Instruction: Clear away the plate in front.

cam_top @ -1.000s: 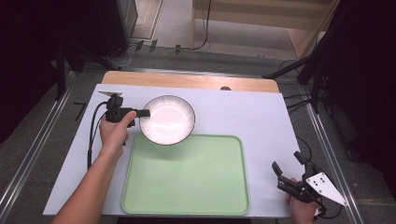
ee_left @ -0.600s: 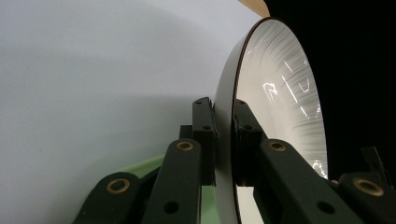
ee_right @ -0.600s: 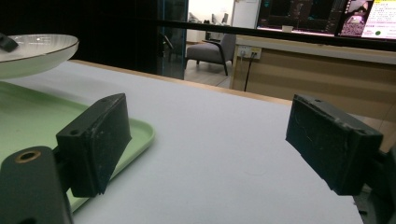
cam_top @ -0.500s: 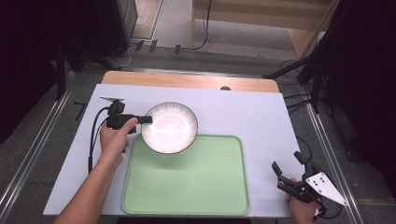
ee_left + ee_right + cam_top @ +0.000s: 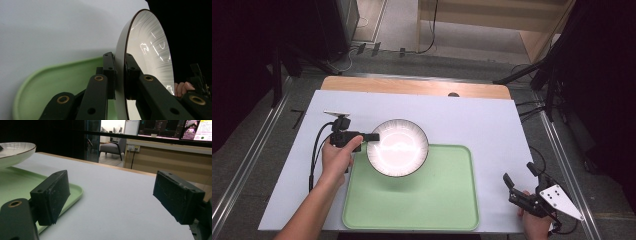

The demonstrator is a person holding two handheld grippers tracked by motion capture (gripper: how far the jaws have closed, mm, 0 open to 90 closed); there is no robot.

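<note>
– Where do you look from?
– High view: above my near side, facing forward and down. My left jaw-camera sits close against the plate; the right looks level, far-left. All share the tray.

The bowl looks glossy, glazed ceramic; under it the green tray is smooth matt plastic, the table matt white.
</note>
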